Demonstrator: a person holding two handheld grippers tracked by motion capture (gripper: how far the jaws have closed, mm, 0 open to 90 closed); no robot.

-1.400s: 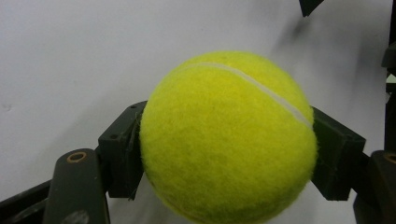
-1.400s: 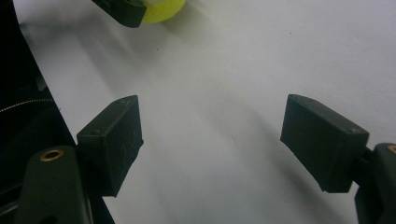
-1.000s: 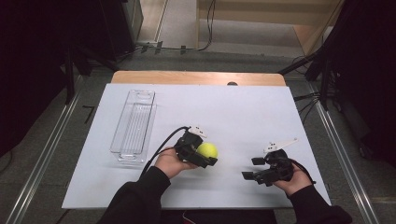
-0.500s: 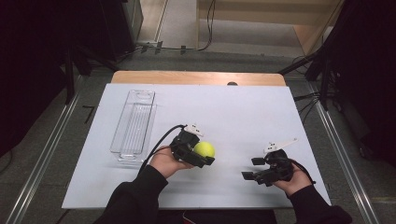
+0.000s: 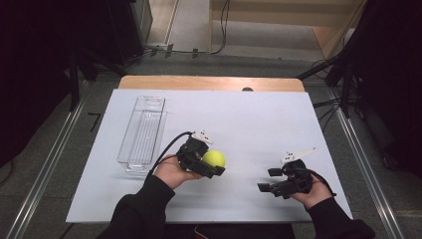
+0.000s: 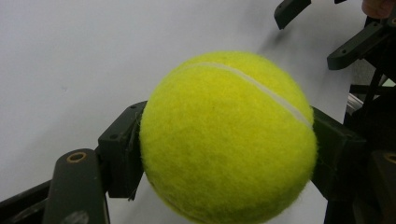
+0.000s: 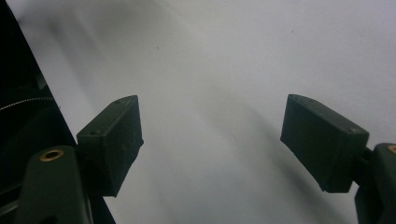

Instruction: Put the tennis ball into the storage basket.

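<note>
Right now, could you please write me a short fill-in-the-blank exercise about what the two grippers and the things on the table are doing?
1. The left gripper is shut on a yellow-green tennis ____.
2. The right gripper has its jaws ____ with nothing between them.
3. In the high view, the clear plastic tray lies to the ____ of the tennis ball.

Missing words: ball; open; left

One tennis ball [image 5: 213, 159]. One clear plastic tray [image 5: 143, 130]. Two grippers: left gripper [image 5: 208, 164], right gripper [image 5: 271, 180]. Two hands. One white table [image 5: 259, 119]. Count done.
</note>
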